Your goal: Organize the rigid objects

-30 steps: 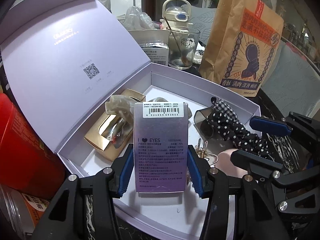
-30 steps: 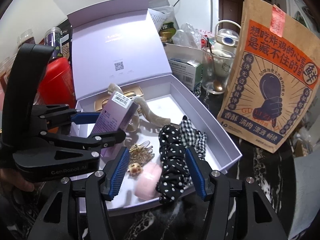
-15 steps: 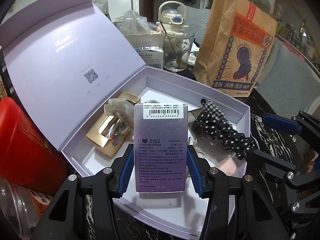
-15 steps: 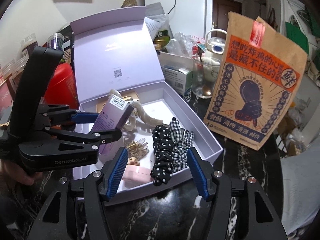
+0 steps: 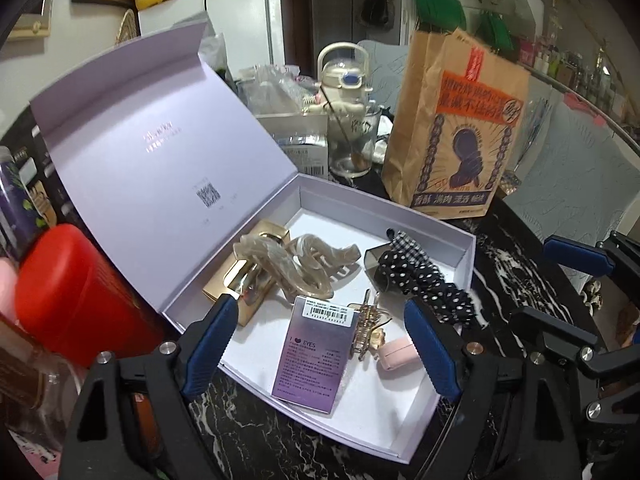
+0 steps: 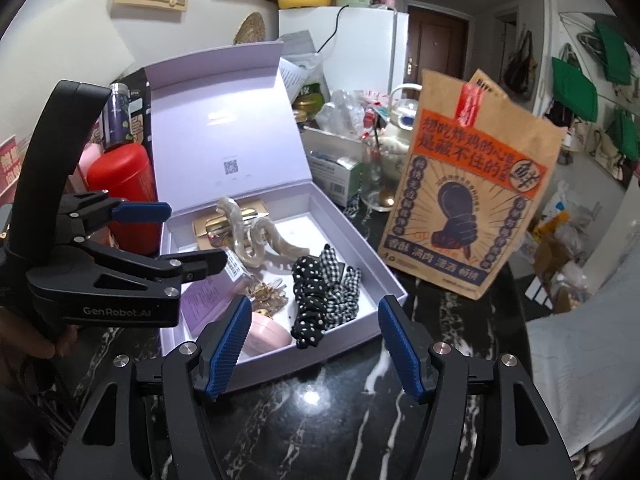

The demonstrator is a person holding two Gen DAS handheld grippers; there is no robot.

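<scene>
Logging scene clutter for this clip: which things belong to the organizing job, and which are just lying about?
Job: lilac box, purple carton, beige claw clip, polka-dot scrunchie, pink case.
Lying about: paper bag, red canister, glass.
</scene>
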